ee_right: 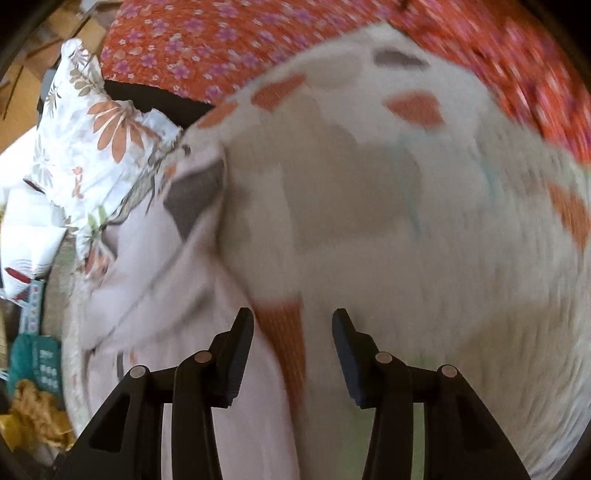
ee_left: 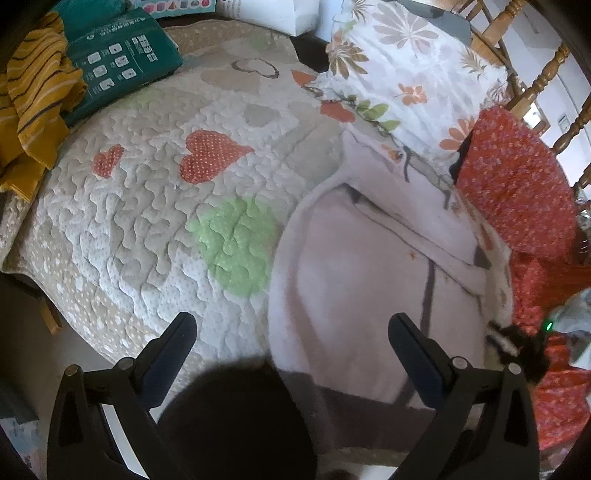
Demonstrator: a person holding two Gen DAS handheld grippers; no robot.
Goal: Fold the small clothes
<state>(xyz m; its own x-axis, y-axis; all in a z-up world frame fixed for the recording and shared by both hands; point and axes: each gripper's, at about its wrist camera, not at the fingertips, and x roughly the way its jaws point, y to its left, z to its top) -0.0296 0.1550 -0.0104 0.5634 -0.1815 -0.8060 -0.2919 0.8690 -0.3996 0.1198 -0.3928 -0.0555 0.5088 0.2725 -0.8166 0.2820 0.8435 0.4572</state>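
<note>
Two black grippers, left [ee_left: 291, 332] and right [ee_right: 293, 325], hover with fingers spread, empty, over a pale pink small garment [ee_left: 369, 266] at the heart-patterned quilt's [ee_left: 147, 206] near edge.

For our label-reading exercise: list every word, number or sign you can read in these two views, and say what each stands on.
Nothing can be read.
Green package: white print and icon squares, too small and distorted.
Card strip at the top edge: coloured shape pictures, no legible words.
Right wrist view: same green package, print blurred.
</note>
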